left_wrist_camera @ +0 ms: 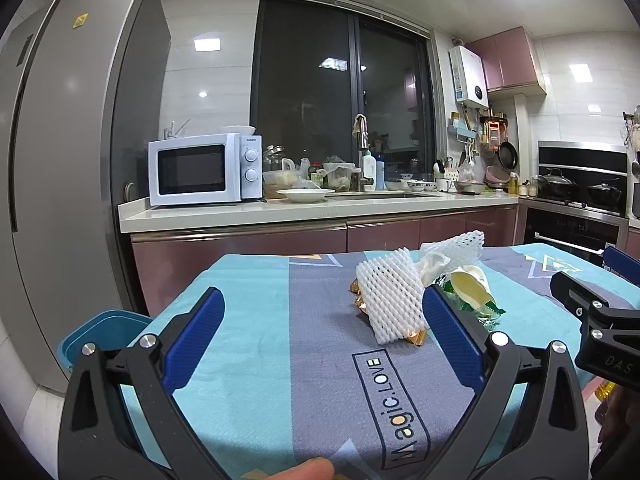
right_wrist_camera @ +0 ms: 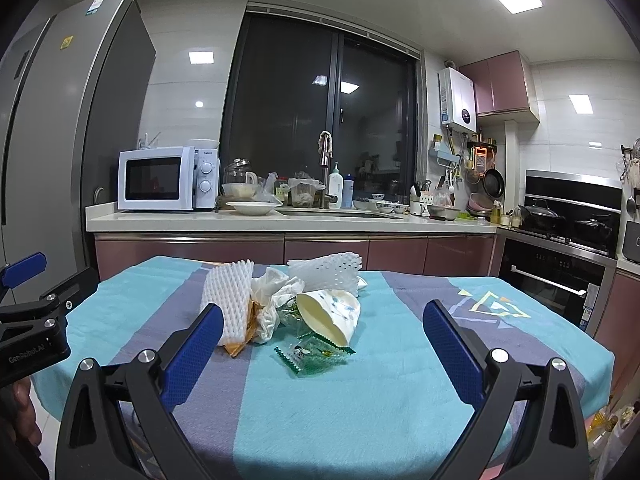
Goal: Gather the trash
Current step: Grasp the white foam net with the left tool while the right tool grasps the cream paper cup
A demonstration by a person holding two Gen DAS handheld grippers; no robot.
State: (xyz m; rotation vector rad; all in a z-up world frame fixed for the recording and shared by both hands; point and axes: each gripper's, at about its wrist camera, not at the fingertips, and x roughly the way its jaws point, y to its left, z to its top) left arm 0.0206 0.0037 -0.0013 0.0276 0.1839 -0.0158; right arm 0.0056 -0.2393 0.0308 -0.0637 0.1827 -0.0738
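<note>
Both grippers are hovering over the near part of the table (right_wrist_camera: 400,392), each with its blue pads spread wide and gripping nothing. The left gripper (left_wrist_camera: 320,328) is pointing toward a white foam net (left_wrist_camera: 390,300) lying over a gold wrapper (left_wrist_camera: 360,304). The right gripper (right_wrist_camera: 322,344) is facing the trash pile at the table's far middle: a tipped paper cup (right_wrist_camera: 332,314), a green wrapper (right_wrist_camera: 310,354) nearest it, crumpled tissue (right_wrist_camera: 272,296), and a second foam net (right_wrist_camera: 324,272) behind. A blue bin (left_wrist_camera: 100,334) is sitting off the table's left edge.
</note>
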